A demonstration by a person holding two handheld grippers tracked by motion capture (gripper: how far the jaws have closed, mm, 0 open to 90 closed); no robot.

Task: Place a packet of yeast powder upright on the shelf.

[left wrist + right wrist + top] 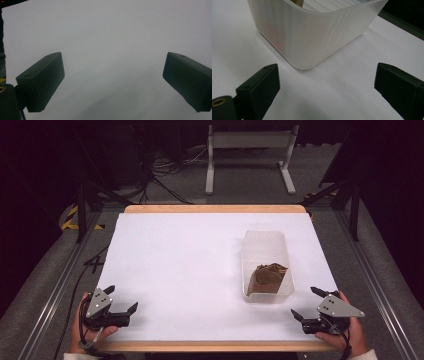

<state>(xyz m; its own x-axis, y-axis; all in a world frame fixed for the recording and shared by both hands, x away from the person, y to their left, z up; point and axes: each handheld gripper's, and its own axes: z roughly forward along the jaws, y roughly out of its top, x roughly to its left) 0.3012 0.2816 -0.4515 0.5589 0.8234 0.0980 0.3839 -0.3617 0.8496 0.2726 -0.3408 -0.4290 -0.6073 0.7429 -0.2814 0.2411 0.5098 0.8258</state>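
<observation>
A translucent plastic tub (pixel 265 265) stands right of centre on the white table top (pixel 185 270), with a brown crumpled thing (pixel 267 277) inside at its near end. My right gripper (pixel 307 302) rests open at the near right corner, just short of the tub. In the right gripper view the tub's ribbed corner (pixel 312 35) sits a little ahead of my open gripper (pixel 327 87), with a sliver of the brown thing (pixel 299 2) above its rim. My left gripper (pixel 120 298) lies open at the near left; its own view has my gripper (pixel 112 80) over bare white surface.
The white top sits on a wooden board whose edge (pixel 215 208) shows at the far side and along the near side. Metal rails (pixel 60 285) flank the table. Behind it on the floor stand a white frame (pixel 250 150) and cables (pixel 165 170).
</observation>
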